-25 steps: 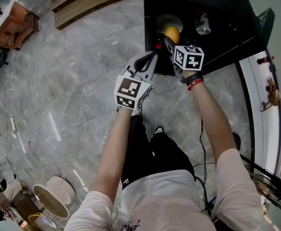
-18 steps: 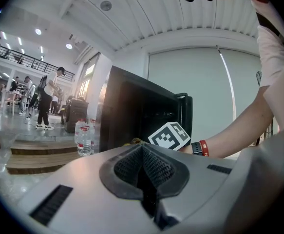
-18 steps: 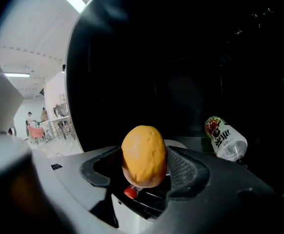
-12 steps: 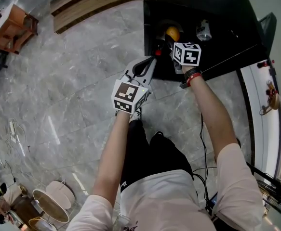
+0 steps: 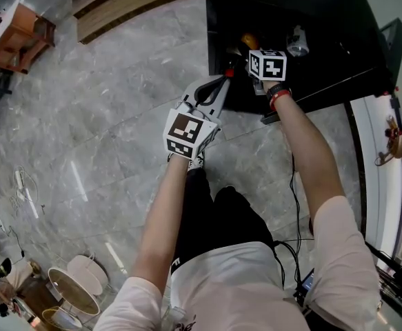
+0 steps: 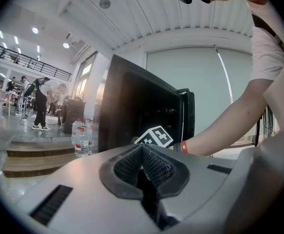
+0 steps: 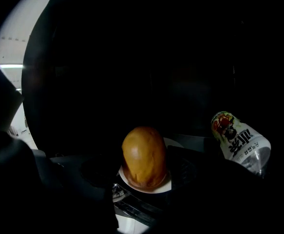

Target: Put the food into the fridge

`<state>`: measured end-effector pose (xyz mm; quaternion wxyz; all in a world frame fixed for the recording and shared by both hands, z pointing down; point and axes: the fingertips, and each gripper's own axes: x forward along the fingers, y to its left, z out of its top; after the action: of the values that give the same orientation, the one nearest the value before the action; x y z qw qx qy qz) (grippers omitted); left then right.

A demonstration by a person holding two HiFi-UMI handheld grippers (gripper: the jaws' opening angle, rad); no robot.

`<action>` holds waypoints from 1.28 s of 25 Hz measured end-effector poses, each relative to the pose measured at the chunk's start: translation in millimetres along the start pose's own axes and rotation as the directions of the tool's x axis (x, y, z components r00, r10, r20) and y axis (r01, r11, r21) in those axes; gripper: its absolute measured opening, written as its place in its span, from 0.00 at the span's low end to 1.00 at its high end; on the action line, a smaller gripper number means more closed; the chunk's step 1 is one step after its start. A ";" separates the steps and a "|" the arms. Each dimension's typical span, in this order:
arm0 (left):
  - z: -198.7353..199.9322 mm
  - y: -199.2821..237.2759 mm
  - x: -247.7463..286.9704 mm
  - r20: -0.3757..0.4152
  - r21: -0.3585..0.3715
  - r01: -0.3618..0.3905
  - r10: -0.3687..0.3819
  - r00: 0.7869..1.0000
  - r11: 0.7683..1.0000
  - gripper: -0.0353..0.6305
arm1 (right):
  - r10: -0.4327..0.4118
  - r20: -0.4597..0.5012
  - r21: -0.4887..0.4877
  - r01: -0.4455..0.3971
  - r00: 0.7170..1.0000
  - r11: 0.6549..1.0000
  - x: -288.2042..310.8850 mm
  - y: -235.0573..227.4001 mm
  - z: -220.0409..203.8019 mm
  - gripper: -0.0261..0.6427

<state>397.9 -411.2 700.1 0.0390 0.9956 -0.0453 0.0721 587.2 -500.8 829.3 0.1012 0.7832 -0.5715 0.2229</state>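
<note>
While the plate [image 7: 166, 185] bearing a bread roll [image 7: 144, 155] is clamped in the wide-spread right gripper [image 7: 142, 173], the roll could be spilled by tilting; the left gripper [image 6: 142, 167] is closed, empty.

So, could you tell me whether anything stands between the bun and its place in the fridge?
Nothing visible does. The bun, between the jaws of the right hand-held gripper, is already inside the fridge with a white plate under it. A bottle lies off to its right, apart from it.
</note>
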 end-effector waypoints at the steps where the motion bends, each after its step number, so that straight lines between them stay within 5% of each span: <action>1: -1.4 -0.6 1.5 -0.001 0.001 0.002 -0.002 1.000 1.000 0.08 | 0.005 0.001 -0.005 -0.005 1.000 1.000 3.6 -0.8 -0.5 0.50; 16: -9.6 4.6 4.0 -0.034 0.017 -0.014 0.014 0.999 1.000 0.08 | -0.013 -0.023 -0.027 0.012 1.000 1.000 24.6 -6.4 -3.8 0.51; 19: -12.0 6.9 0.9 -0.038 0.000 -0.022 0.022 0.999 1.000 0.08 | -0.012 -0.031 0.007 0.012 0.999 1.000 23.1 -7.2 -5.4 0.59; 32: -7.6 -4.6 -8.0 -0.101 -0.034 -0.045 0.042 0.994 0.998 0.08 | -0.020 -0.030 0.040 0.021 0.999 0.999 -23.9 -13.0 5.7 0.60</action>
<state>389.4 -405.3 706.0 0.0579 0.9886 -0.0663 0.1219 594.9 -478.6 814.4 0.0963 0.7876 -0.5572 0.2449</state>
